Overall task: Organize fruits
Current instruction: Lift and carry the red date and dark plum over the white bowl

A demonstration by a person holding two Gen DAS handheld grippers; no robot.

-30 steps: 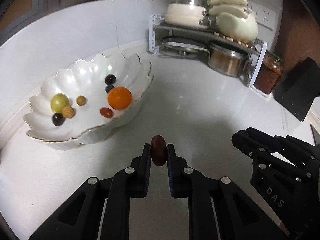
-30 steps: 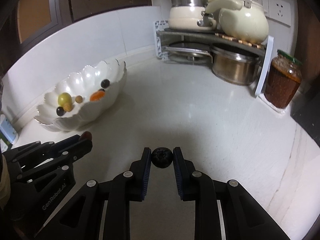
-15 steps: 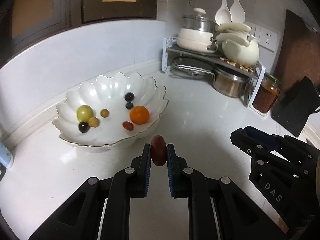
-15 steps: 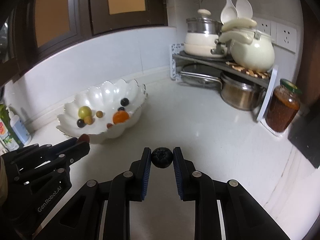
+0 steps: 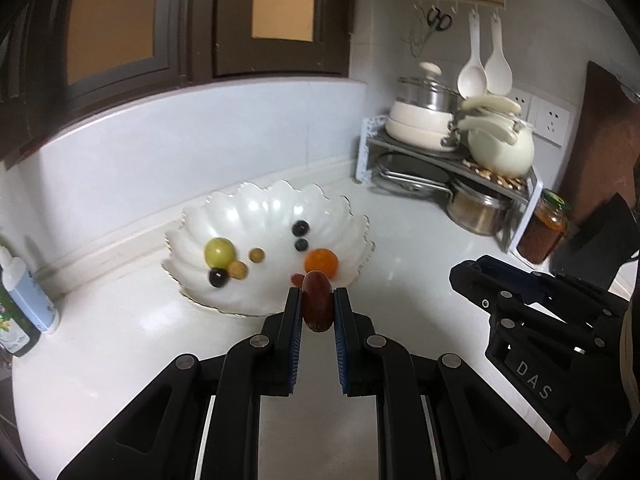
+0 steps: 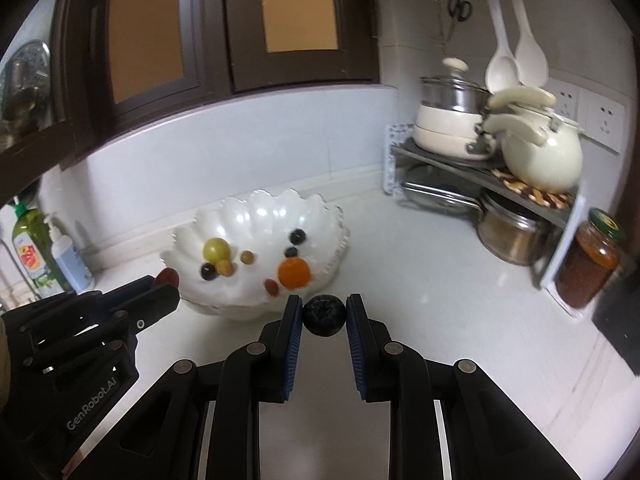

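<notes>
A white scalloped bowl (image 5: pixel 256 208) (image 6: pixel 256 212) stands on the counter near the back wall. It holds an orange fruit (image 5: pixel 320 261), a green fruit (image 5: pixel 219 251), dark berries and a few small brown fruits. My left gripper (image 5: pixel 317 300) is shut on a reddish-brown date (image 5: pixel 317 300), raised above the counter in front of the bowl's near rim. My right gripper (image 6: pixel 323 314) is shut on a dark blueberry (image 6: pixel 323 314), in the air to the right of the bowl's front edge. Each gripper shows at the side of the other's view.
A metal rack (image 5: pixel 452 160) with cream pots, a steel pot and pans fills the back right corner. A jar of red preserve (image 6: pixel 588 264) stands beside it. Bottles (image 6: pixel 44 256) stand at the left by the wall. Dark cabinets hang above.
Both grippers have risen and pulled back from the counter, each still gripping its fruit. The bowl now sits lower and smaller in both views, and the cabinets have come into sight.
</notes>
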